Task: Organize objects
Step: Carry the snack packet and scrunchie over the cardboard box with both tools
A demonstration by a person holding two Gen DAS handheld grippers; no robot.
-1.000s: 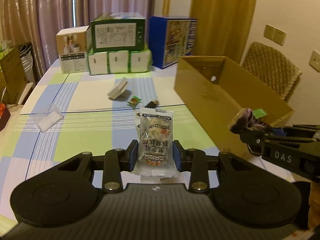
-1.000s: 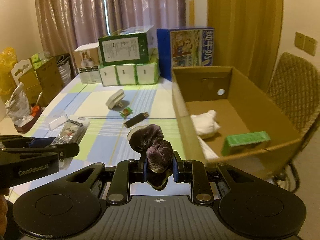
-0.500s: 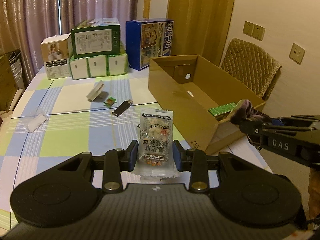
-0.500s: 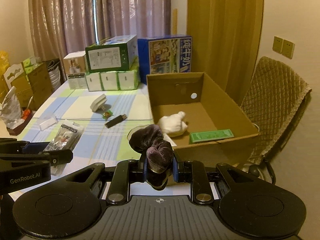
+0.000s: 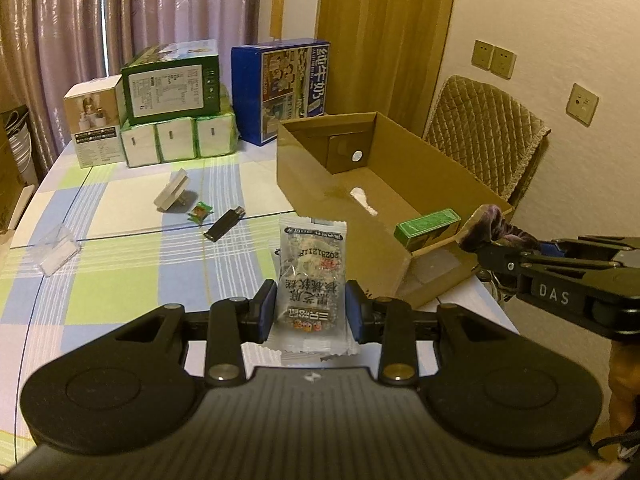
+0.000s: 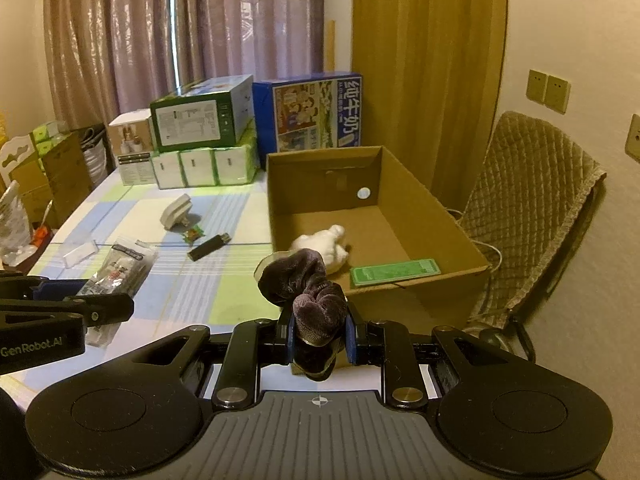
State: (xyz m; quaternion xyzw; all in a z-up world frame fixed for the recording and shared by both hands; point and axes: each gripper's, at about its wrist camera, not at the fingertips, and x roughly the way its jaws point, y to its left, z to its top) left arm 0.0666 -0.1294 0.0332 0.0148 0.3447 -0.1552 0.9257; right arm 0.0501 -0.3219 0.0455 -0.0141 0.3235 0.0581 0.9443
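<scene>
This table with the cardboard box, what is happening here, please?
A person is tidying loose things into the cardboard box. The left tongs grip a snack packet; the right tongs grip a dark velvet scrunchie. Both hover near the box, which already holds a white soft item and a green pack.

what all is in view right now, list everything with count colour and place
snack packet: 1, clear with print, held in left gripper
scrunchie: 1, dark purple, held in right gripper
cardboard box: 1, brown, open, right side of table
soft white item: 1, white, inside cardboard box
green pack: 1, green, inside cardboard box near front wall
usb stick: 1, black, table centre
candy: 1, green and orange, beside usb stick
plug: 1, white, behind candy
clear holder: 1, transparent, table left
stacked boxes: several, green, white, blue, far table edge
chair: 1, tan quilted, right of table
left gripper: 1, black, shut
right gripper: 1, black, shut
</scene>
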